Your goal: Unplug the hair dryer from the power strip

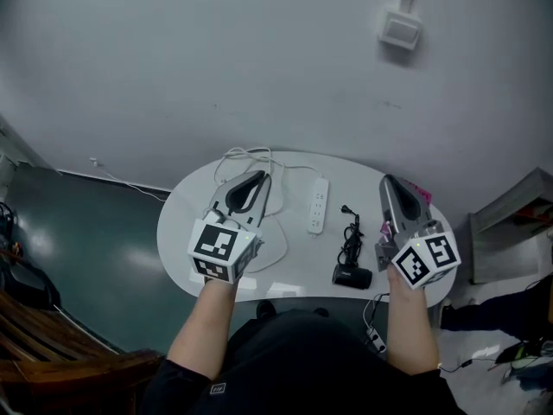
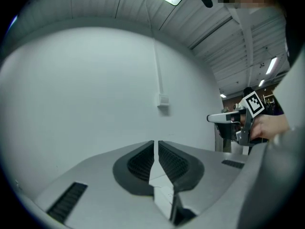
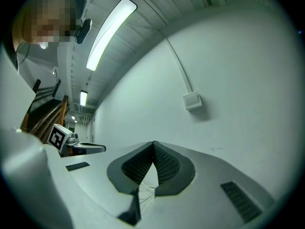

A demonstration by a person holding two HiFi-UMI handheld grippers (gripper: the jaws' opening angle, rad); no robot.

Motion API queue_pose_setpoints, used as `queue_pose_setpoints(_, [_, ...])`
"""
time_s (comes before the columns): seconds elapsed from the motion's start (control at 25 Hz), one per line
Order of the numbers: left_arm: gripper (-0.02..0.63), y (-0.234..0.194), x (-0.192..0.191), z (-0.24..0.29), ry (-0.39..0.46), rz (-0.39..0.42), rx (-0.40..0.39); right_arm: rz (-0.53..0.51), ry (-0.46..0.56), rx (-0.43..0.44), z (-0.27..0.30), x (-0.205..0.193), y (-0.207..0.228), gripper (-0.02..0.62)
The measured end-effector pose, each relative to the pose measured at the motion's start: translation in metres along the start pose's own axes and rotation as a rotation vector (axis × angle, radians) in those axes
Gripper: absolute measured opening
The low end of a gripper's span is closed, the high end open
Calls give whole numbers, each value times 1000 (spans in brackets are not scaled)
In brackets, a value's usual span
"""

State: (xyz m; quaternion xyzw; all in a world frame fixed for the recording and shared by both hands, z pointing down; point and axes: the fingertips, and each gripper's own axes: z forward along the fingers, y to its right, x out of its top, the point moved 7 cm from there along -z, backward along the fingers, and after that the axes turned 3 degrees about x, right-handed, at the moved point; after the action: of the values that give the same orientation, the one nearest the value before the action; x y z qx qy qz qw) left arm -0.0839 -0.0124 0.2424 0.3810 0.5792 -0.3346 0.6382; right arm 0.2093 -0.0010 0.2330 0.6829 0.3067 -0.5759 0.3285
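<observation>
In the head view a white power strip lies on the round white table. To its right a small black hair dryer rests with its black cord bundled. Its plug lies on the tabletop, apart from the strip. My left gripper hovers above the table's left half, and my right gripper hovers above the right edge. Both point at the wall, jaws shut on nothing. The left gripper and the right gripper views show only the wall past their closed tips.
The strip's white cable loops at the table's back. A pink item lies at the right rim. A white wall box hangs above. A wooden chair stands at the left and a shelf at the right.
</observation>
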Motion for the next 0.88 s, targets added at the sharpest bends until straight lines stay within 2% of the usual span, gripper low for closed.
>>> queue_pose_setpoints(0.56, [37, -26, -11, -19, -32, -7, 59, 18, -19, 79, 33, -11, -17, 34])
queue_pose_setpoints(0.88, [37, -24, -3, -18, -24, -2, 70, 7, -26, 80, 30, -4, -12, 34])
